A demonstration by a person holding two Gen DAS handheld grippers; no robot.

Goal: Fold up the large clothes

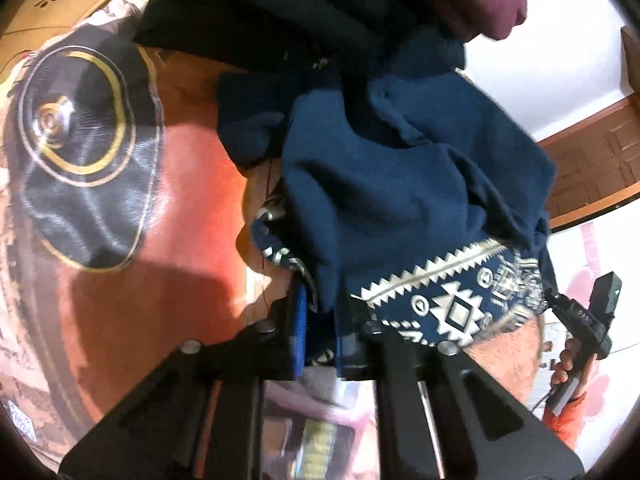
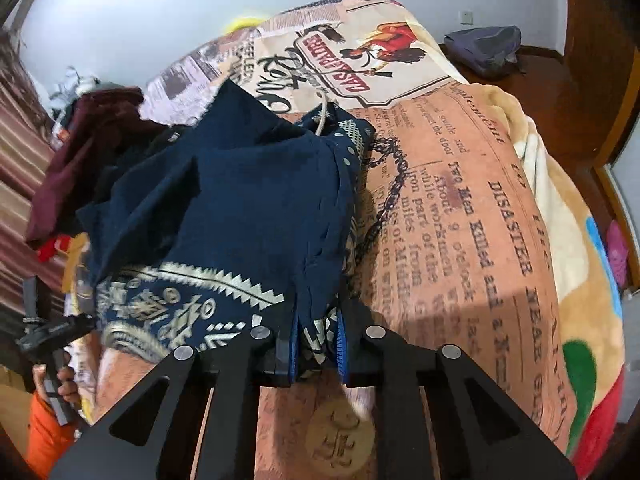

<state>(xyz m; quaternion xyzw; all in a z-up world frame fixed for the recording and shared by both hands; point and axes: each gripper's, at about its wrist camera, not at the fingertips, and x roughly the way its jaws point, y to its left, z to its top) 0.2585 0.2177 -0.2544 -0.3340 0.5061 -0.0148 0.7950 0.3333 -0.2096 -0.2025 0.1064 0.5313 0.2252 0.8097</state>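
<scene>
A dark blue garment (image 1: 400, 168) with a white geometric band along its hem (image 1: 448, 308) hangs lifted between my two grippers above the bed. My left gripper (image 1: 322, 320) is shut on one end of the patterned hem. My right gripper (image 2: 316, 344) is shut on the other end, and the blue garment (image 2: 240, 200) trails away from it onto the bed. The right gripper with the hand holding it shows at the right edge of the left wrist view (image 1: 580, 344). The left gripper shows at the left edge of the right wrist view (image 2: 48, 344).
The bed is covered by a newspaper-print blanket (image 2: 460, 200). A maroon garment (image 2: 92, 148) and other clothes lie piled at the bed's left. A black cushion with gold rings (image 1: 88, 152) lies on the orange blanket. A grey bag (image 2: 484, 52) sits on the wooden floor.
</scene>
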